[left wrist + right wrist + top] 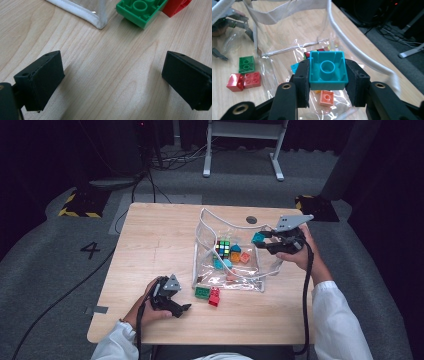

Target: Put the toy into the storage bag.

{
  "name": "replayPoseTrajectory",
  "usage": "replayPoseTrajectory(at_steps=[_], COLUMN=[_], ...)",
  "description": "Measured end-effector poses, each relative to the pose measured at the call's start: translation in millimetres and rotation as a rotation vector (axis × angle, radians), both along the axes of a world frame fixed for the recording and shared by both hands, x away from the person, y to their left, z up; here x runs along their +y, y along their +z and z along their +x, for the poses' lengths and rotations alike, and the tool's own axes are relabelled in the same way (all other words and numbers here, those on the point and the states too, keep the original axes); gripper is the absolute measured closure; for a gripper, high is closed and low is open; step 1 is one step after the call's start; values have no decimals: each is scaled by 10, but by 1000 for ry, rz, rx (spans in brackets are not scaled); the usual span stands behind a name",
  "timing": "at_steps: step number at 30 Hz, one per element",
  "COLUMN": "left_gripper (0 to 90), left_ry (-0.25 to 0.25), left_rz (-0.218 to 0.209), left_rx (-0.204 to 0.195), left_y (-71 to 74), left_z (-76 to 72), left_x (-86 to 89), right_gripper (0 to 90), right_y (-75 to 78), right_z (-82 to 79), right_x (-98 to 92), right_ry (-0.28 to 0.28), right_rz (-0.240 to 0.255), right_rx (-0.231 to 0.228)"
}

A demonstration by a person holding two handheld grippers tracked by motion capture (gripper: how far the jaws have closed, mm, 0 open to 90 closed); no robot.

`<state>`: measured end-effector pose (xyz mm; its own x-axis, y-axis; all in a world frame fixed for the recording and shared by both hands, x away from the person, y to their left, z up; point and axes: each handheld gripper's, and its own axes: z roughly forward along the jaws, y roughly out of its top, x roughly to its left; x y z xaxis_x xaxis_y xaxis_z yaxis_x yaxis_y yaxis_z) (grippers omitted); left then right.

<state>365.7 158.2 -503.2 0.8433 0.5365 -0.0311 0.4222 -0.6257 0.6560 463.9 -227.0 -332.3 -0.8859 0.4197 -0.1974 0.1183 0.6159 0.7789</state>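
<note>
Right gripper (328, 81) clamped on a teal building block (328, 70) over the clear zip pouch (205, 227); left gripper (112, 80) wide open, nothing held, near green block (140, 11).

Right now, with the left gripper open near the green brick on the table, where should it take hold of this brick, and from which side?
Grip the green brick across its two flat side walls, coming from above with the left gripper. It lies flat, studs up, so the walls give parallel faces. The red brick seems to touch one end, so I would close across the free sides, clear of the clear bag.
</note>
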Motion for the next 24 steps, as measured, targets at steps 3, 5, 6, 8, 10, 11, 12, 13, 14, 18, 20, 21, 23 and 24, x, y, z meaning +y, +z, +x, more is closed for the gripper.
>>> replayPoseTrajectory(at_steps=[3,5,6,8,10,11,12,13,14,18,20,21,23,24], left_gripper=[40,40,40,40,40,40,40,40,41,41,41,41,41,41], left_ry=[0,0,0,0,0,0,0,1,0,0,0,0,0,0], left_rz=[0,0,0,0,0,0,0,-1,-1,0,0,0,0,0], left_rx=[0,0,0,0,0,0,0,-1,-1,0,0,0,0,0], left_y=[0,0,0,0,0,0,0,-1,-1,0,0,0,0,0], left_z=[0,0,0,0,0,0,0,-1,-1,-1,-1,-1,-1,-1], left_x=[0,0,0,0,0,0,0,0,0,0,0,0,0,0], right_gripper=[594,594,594,594,594,594,594,594,594,594,594,594,594,594], right_y=[-28,-45,-54,-68,-75,-75,-71,-70,-72,-120,-133,-142,-151,-154], right_z=[35,55,64,88,115,131,136,141,157,186,188,195,206,208], right_x=[94,161,195,250,307,315,336,343,349,364,340,328,266,243], right_ry=[11,14,15,22,14,21,10,4,5,7,-2,2,-12,-16], right_rz=[-37,-73,-89,-121,-153,-165,-179,-193,-220,-301,-338,-346,-369,-381], right_rx=[9,16,19,30,40,37,52,55,50,67,93,88,106,111])
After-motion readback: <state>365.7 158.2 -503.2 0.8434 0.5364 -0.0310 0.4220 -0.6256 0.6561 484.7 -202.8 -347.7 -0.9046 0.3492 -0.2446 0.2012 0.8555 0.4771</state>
